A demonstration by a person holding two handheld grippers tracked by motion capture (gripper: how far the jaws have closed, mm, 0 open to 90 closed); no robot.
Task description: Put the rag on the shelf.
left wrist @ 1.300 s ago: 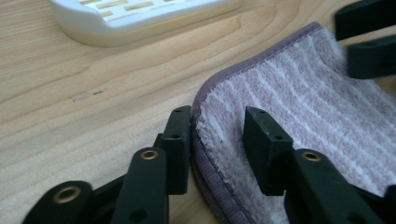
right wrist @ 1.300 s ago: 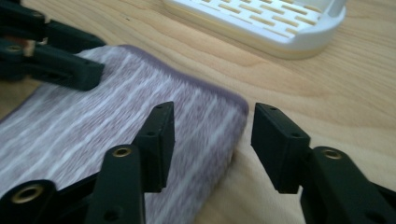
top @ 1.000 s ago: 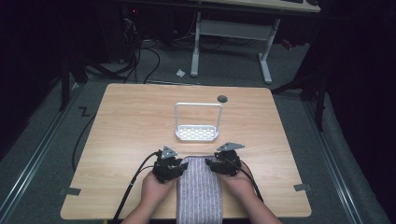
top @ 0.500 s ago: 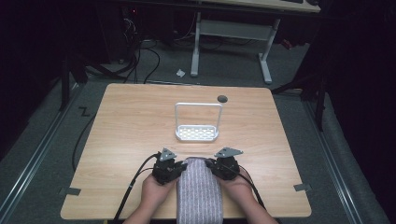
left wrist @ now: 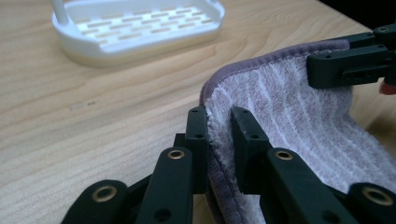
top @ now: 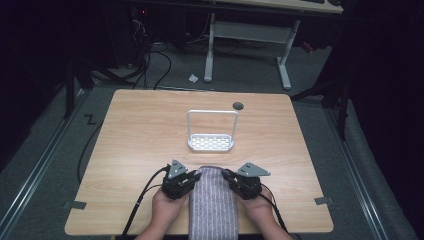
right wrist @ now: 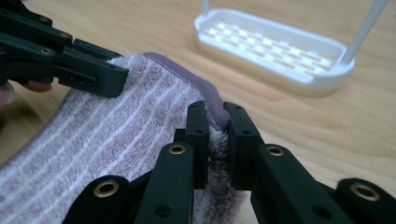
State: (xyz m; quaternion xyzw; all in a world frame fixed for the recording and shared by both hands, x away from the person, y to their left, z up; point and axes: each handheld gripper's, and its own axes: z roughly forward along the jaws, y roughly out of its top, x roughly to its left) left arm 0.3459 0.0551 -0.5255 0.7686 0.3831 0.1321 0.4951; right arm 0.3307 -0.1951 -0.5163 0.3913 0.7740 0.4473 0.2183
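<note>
We find no legible text, label, brand, number or sign in any view. The wooden table (top: 150,150), the striped towel (top: 212,205), the white rack (top: 210,142) and the black jaws of both grippers carry no readable marking. A dark zigzag mark (top: 90,119) lies on the floor beside the table's left edge; we cannot tell whether it is a character.

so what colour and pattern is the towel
The towel is pale purple with thin white stripes and a darker purple hem, clearest in the right gripper view.
</note>
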